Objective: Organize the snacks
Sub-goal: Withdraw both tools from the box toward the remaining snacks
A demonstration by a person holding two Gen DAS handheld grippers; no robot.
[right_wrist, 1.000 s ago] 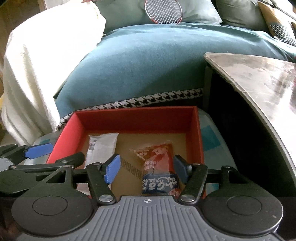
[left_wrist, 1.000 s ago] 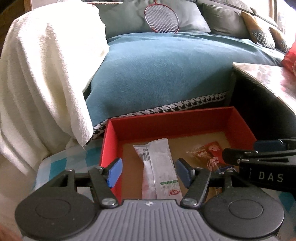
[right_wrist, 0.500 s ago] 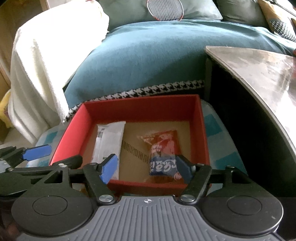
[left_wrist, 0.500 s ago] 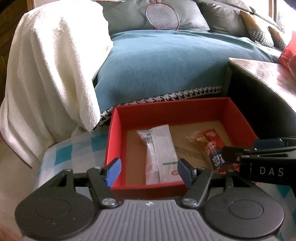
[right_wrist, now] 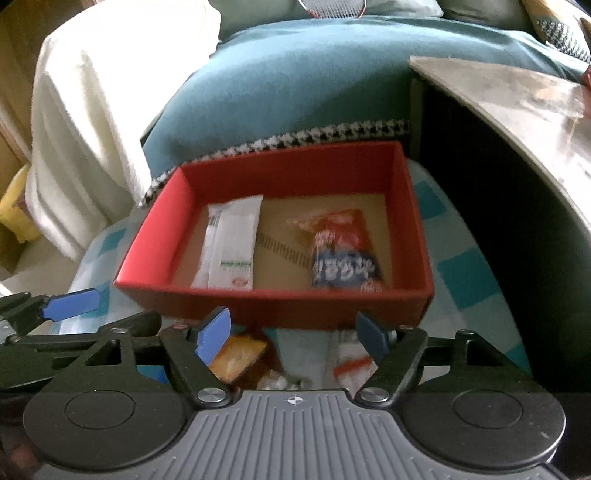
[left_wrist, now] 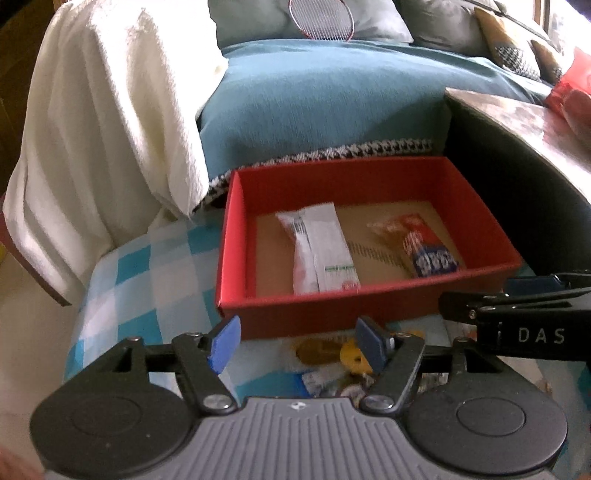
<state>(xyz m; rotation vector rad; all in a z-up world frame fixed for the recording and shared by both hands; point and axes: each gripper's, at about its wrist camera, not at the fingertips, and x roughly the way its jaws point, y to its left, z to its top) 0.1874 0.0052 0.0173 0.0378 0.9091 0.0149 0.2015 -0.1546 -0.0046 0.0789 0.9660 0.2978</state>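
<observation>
A: With both sets of jaws spread wide and nothing between them, the left gripper and right gripper hang side by side just in front of the red box.

B: Where are the snacks?

A: Two in the box: white wrapper on the left, red-and-blue packet on the right, lying apart on the cardboard floor. More loose ones sit under the jaws, outside the near wall: yellow-orange pack and a white-and-red one below the right gripper, a yellow pack below the left. Blurred, can't read labels.

B: Why that pose?

A: My read: open and low over the pile, set up for the next pick. Box sits just behind, so each drop is a short carry.

B: Surface?

A: Blue-and-white checked cloth, soft, so packets may slide under a pinch. Beyond it, a sofa with teal cover, white towel draped left, a racket on the cushions, dark table to the right.
</observation>
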